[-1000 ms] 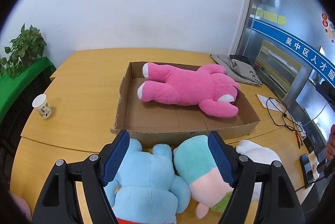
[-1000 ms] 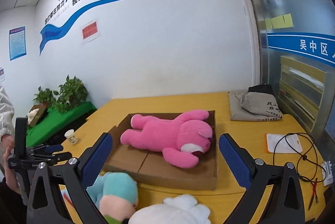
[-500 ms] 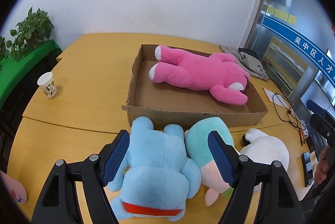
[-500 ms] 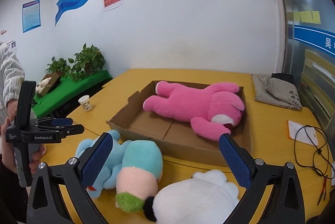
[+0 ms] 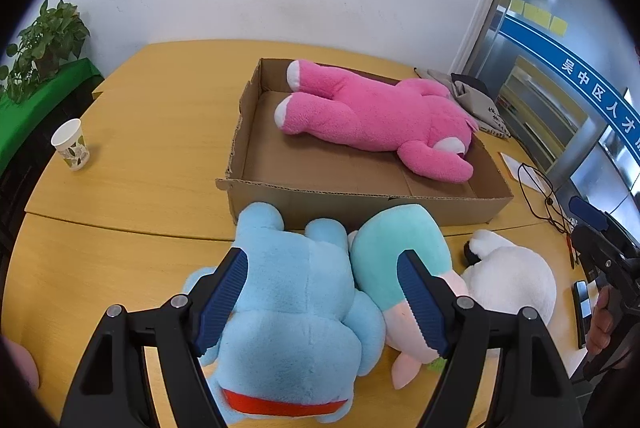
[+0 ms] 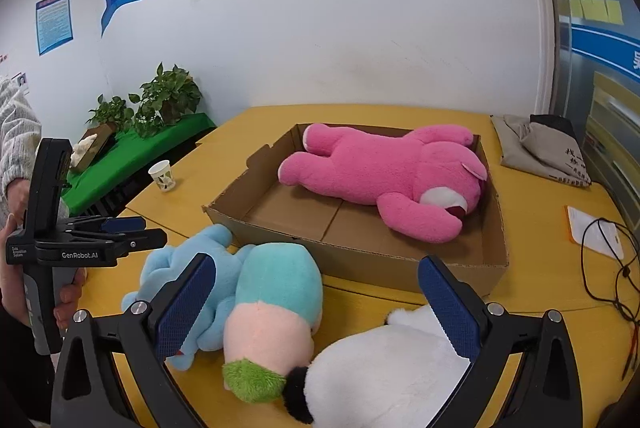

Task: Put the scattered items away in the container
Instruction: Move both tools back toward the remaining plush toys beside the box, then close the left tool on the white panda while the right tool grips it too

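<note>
A shallow cardboard box (image 5: 400,201) (image 6: 496,228) on the yellow table holds a pink plush bear (image 5: 380,119) (image 6: 384,175). In front of the box lie three plush toys side by side: a light blue one (image 5: 296,312) (image 6: 180,264), a teal, pink and green one (image 5: 396,252) (image 6: 272,308) and a white one (image 5: 516,284) (image 6: 384,368). My left gripper (image 5: 324,302) is open above the blue toy, its pads clear of the plush. My right gripper (image 6: 316,308) is open over the teal and white toys.
A paper cup (image 5: 71,144) (image 6: 162,176) stands at the table's left. A grey folded bag (image 6: 552,151), a paper and black cables (image 6: 612,268) lie to the right. Potted plants (image 6: 168,99) sit on a green bench beyond the table's left edge.
Both grippers have sunk and tipped down towards the toys in front of the box, which now fill more of each view. Both stay open as before.
</note>
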